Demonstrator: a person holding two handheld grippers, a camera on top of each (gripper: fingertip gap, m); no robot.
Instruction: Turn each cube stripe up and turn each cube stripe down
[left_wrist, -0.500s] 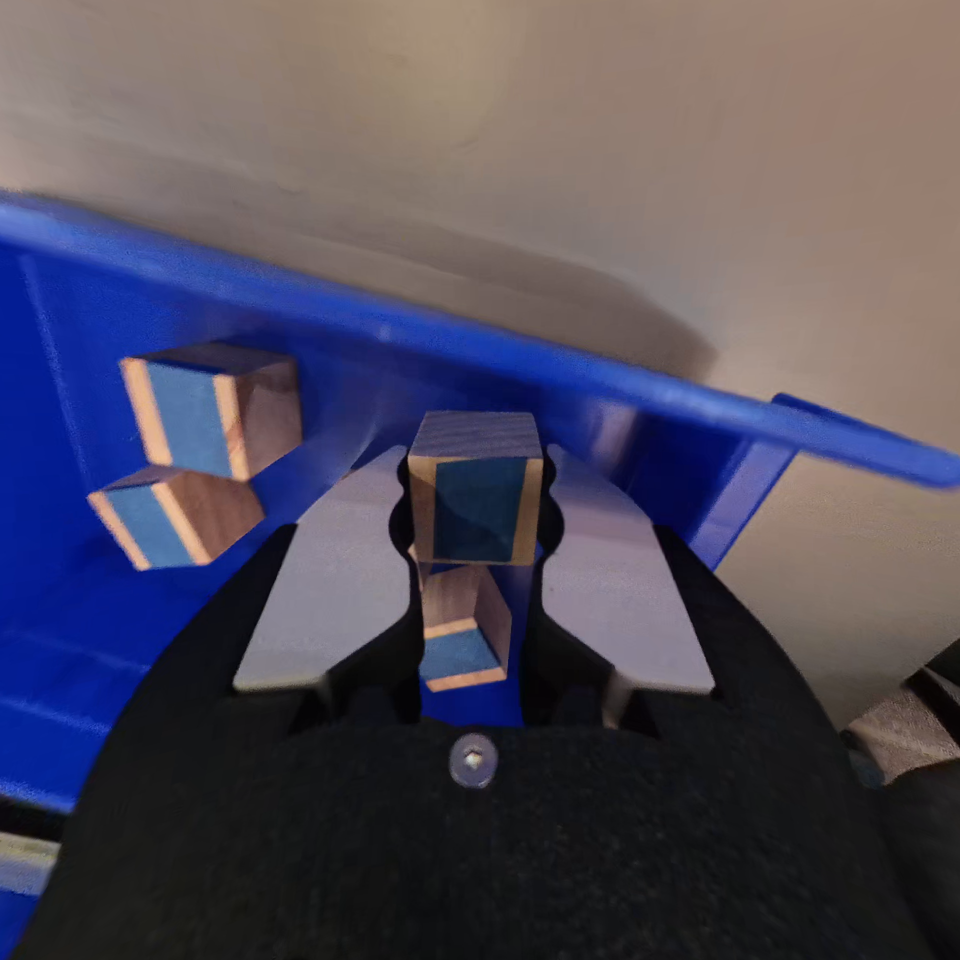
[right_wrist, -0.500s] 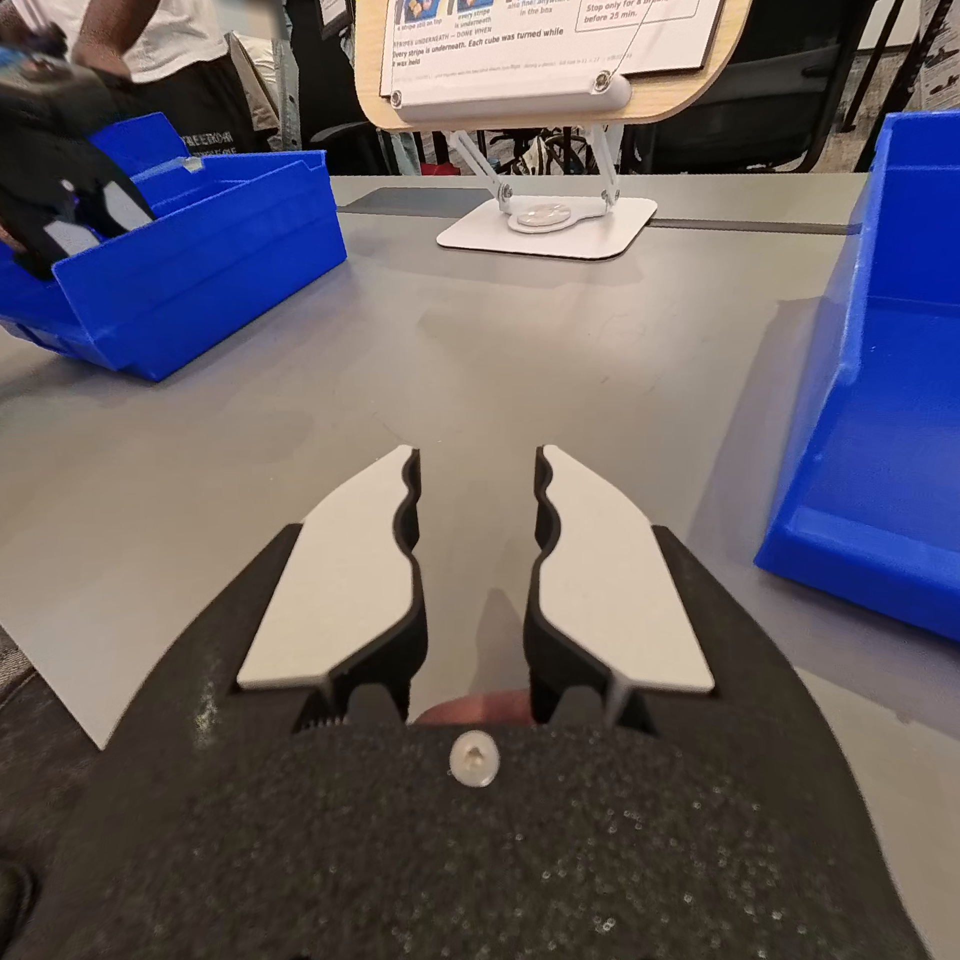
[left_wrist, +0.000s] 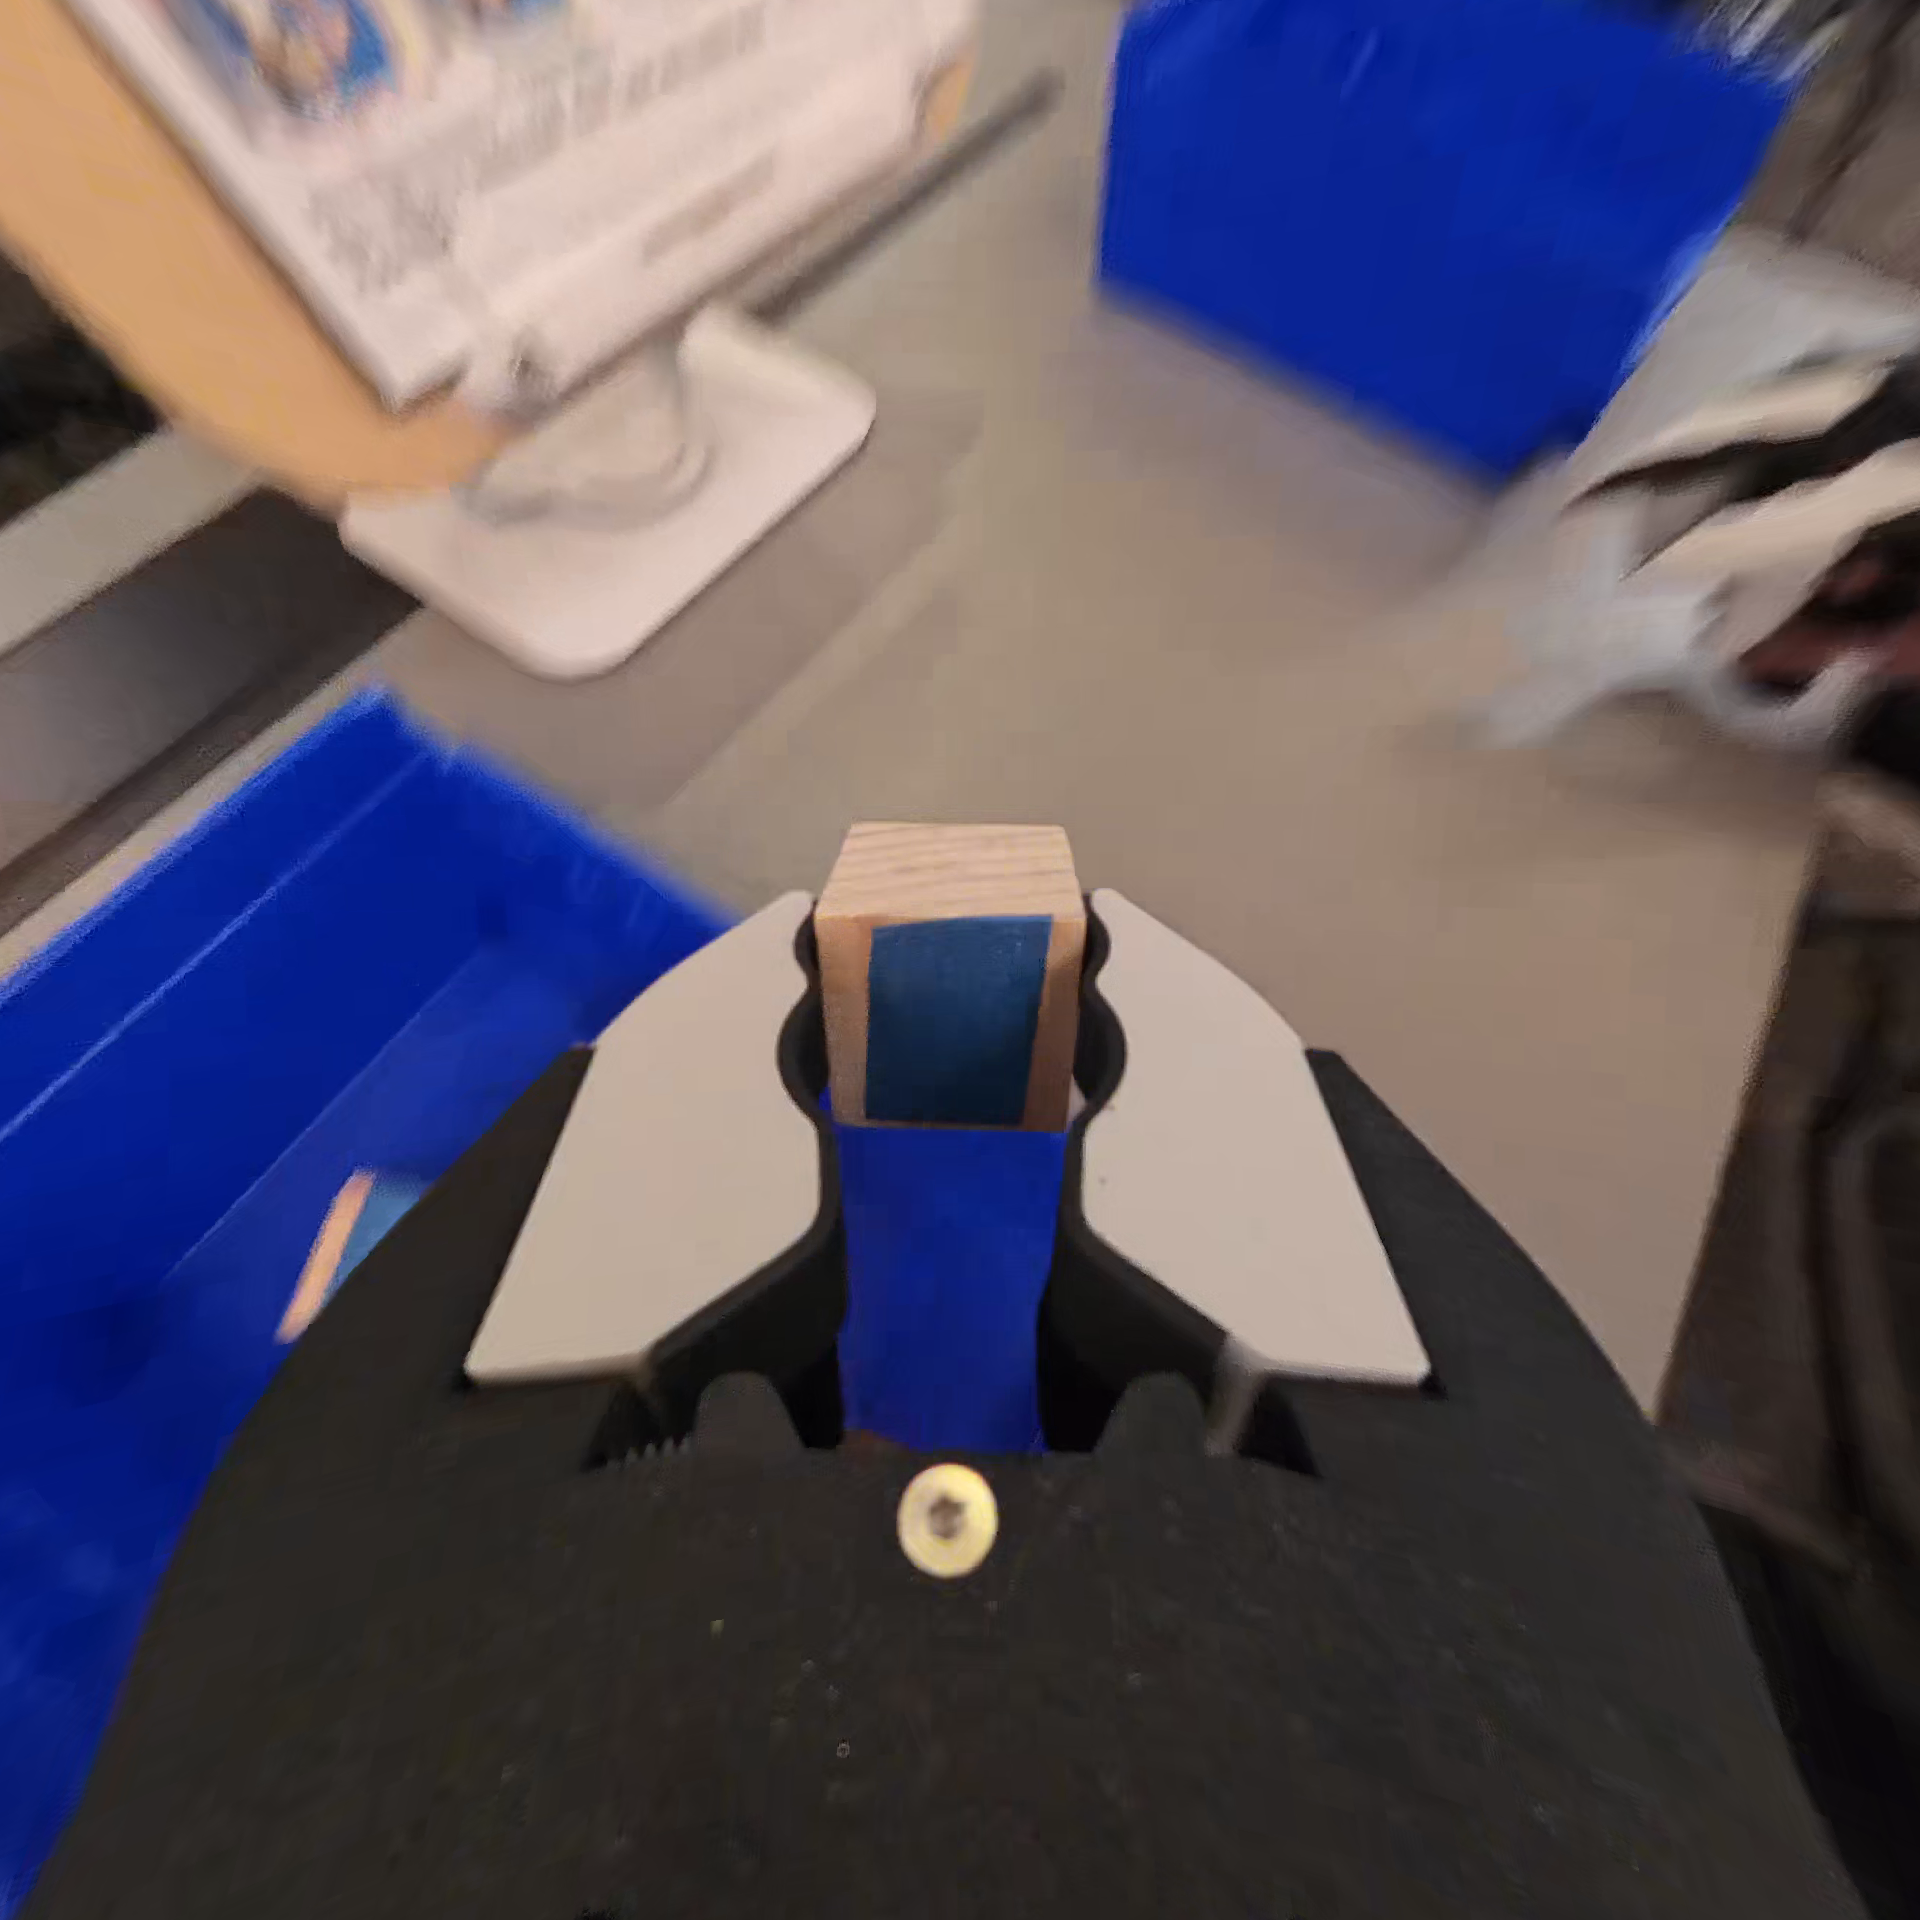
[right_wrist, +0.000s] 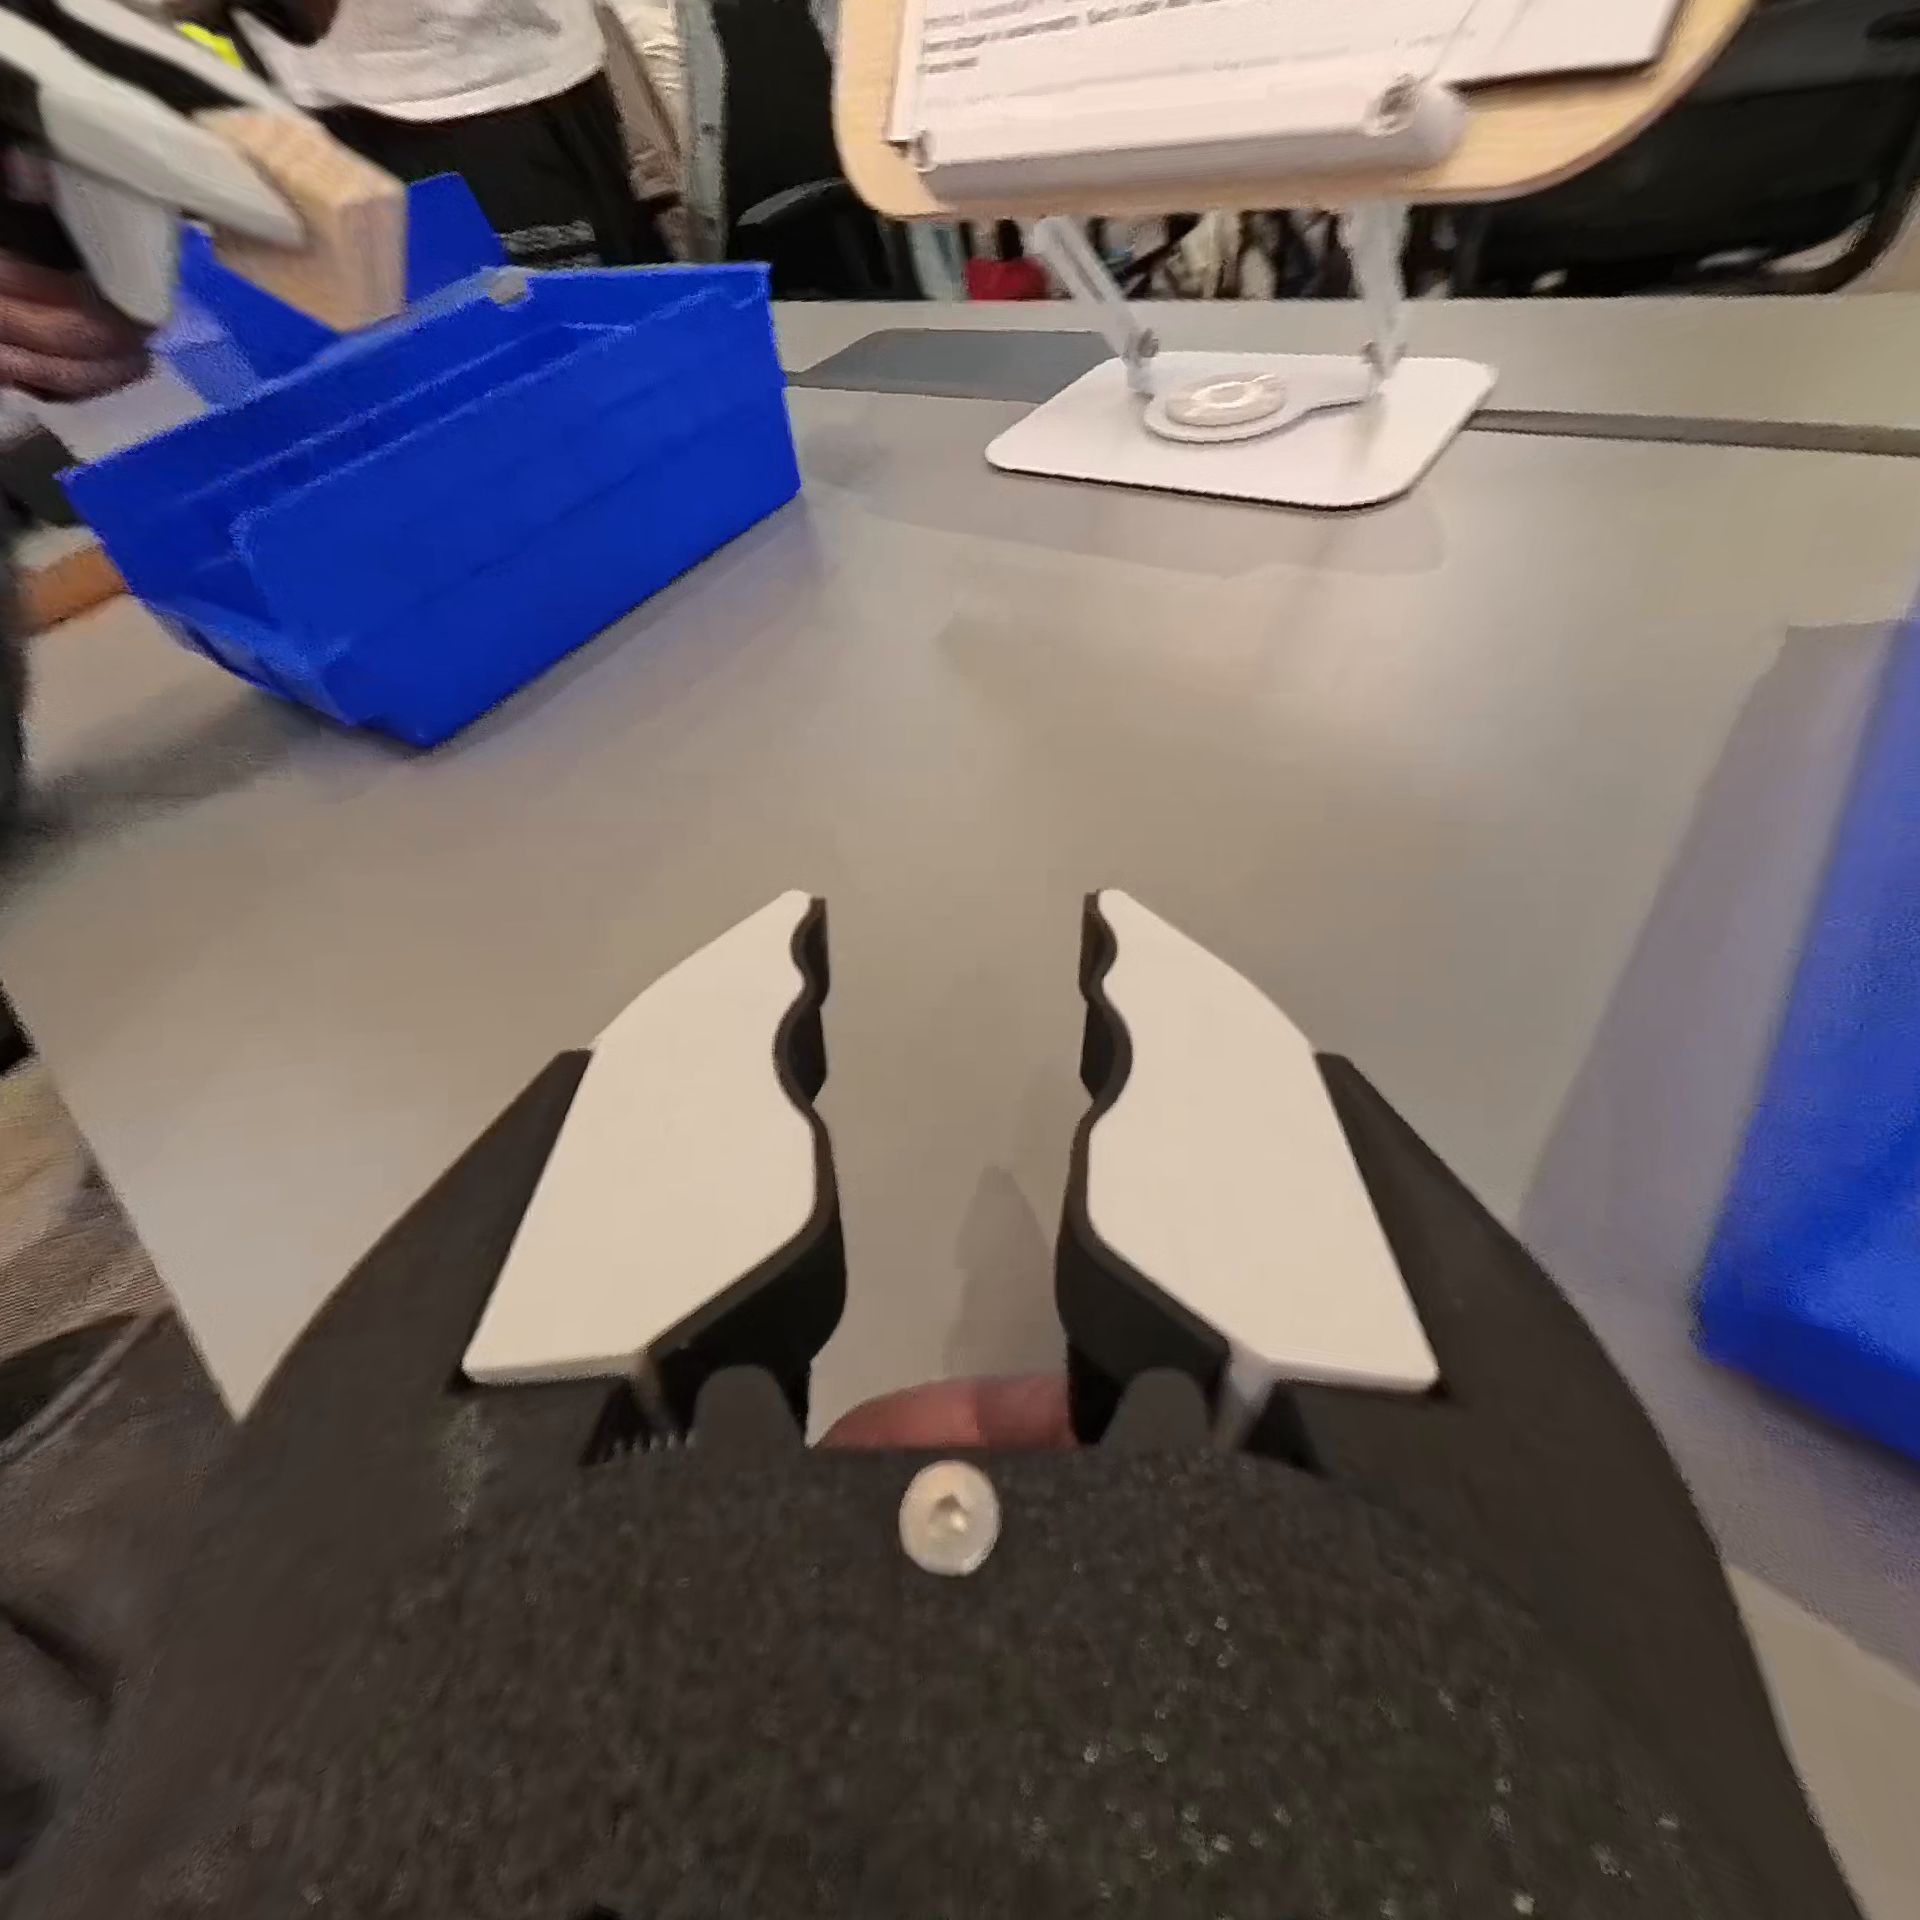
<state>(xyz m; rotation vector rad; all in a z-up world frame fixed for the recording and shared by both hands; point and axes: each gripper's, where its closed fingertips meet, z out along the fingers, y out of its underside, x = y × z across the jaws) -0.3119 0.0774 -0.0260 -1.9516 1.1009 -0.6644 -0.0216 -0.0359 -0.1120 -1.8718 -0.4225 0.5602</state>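
- Left wrist view: a wooden cube (left_wrist: 951, 977) is clamped between the tips of the left gripper (left_wrist: 951, 1023), its blue stripe turned toward the camera. A blue bin (left_wrist: 312, 935) is seen below and left of the jaws, its rim just beneath them; bare grey table (left_wrist: 1195, 644) lies ahead.
- Right wrist view: the right gripper (right_wrist: 954, 1023) is held parted and empty over clear table; a second blue bin's edge (right_wrist: 1829, 1091) stands well right of the jaws.

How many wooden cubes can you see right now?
2: one cube clamped in the left gripper, another lying in the blue bin below. More may be hidden.
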